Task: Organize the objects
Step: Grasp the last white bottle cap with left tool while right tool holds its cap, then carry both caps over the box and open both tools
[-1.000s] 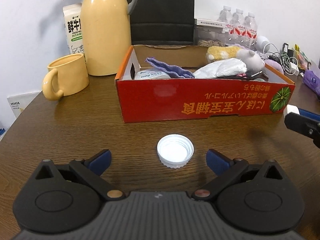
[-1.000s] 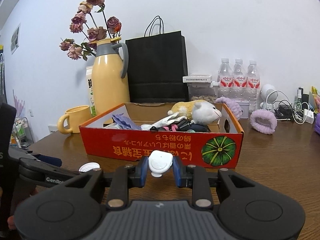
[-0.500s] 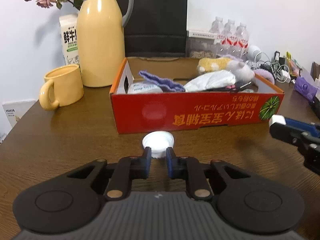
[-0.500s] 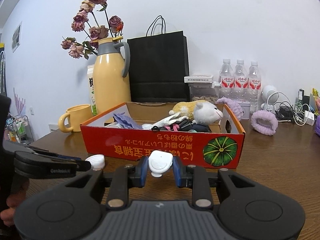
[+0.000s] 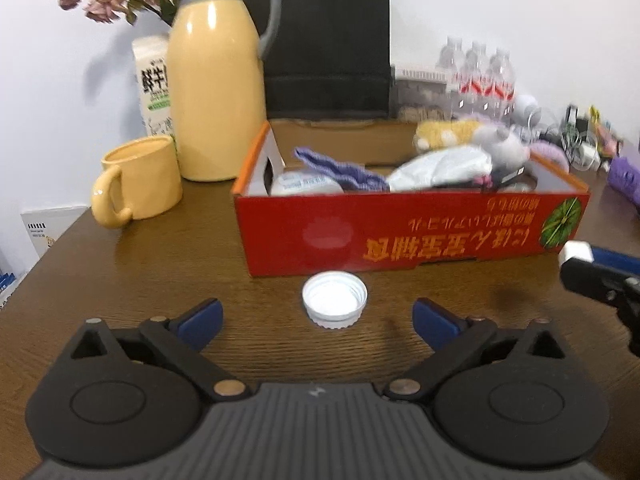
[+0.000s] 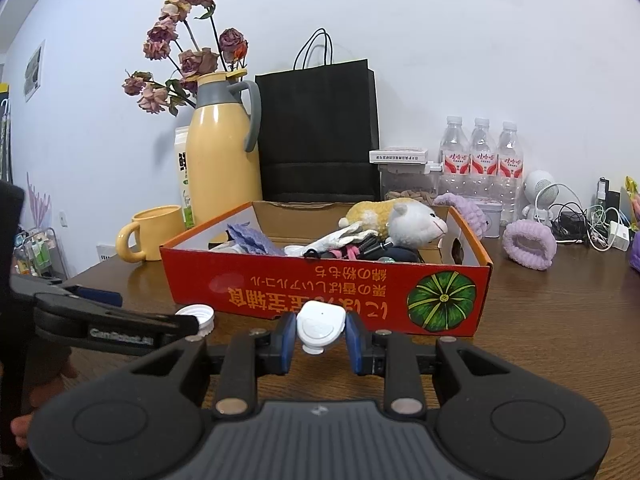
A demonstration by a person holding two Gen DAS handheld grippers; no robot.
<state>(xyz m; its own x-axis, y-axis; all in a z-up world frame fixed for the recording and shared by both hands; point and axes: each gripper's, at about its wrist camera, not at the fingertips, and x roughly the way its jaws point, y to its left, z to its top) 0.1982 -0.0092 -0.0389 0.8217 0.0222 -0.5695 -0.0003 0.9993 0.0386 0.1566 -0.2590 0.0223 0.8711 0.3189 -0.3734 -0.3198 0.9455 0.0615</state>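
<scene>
The left hand-held gripper (image 5: 318,320) is spread wide, its blue-padded fingers (image 5: 200,318) holding nothing. Between and slightly ahead of them a white ribbed plastic bottle cap (image 5: 335,300) lies open side up on the dark wood-grain desk (image 5: 120,280), bare wood showing on both sides of it. Just beyond the cap stands the red cardboard box (image 5: 400,232), its glossy front wall a straight edge across the way forward; cloth, a crinkled white bag and a plush toy (image 6: 404,220) lie heaped inside. Ahead to the left stand a smooth yellow mug (image 5: 138,180) and a tall yellow jug (image 5: 218,96).

The right hand-held gripper (image 6: 320,338) is closed on a small rounded white plastic piece (image 6: 320,326), held above the desk just before the box's front wall.
</scene>
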